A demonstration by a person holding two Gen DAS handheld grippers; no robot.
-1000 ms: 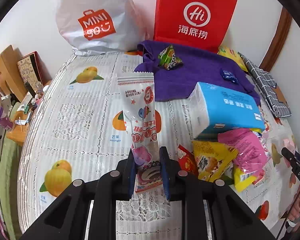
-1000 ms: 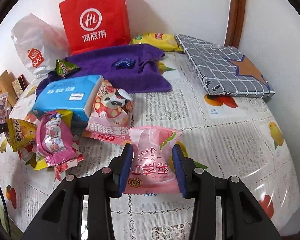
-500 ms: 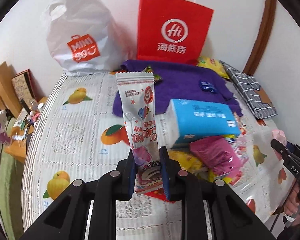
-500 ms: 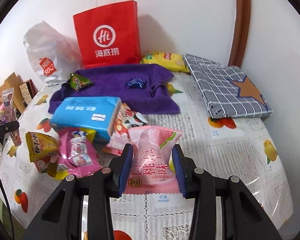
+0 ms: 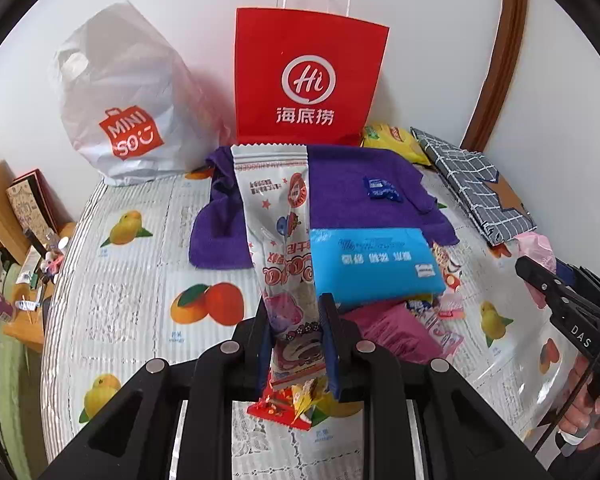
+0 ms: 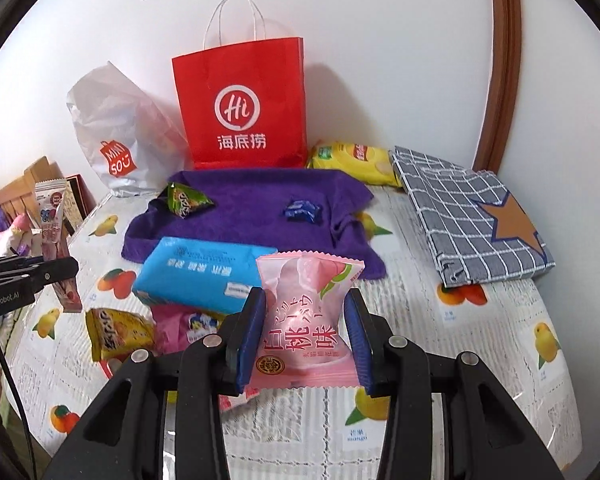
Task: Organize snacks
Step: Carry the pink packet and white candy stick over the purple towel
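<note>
My left gripper is shut on a long white snack packet and holds it upright above the table; the packet also shows in the right wrist view. My right gripper is shut on a pink peach-flavour packet, held up over the table's front. A purple towel lies at the back with a green triangular snack and a blue candy on it. A pile of snacks with a yellow packet lies at the front left.
A red paper bag and a white plastic bag stand against the wall. A blue tissue pack lies by the pile. A yellow chips bag and a folded checked cloth are at the back right.
Both grippers have risen and drawn back from the table, each still holding its packet. The bags and the whole tabletop now show lower and smaller.
</note>
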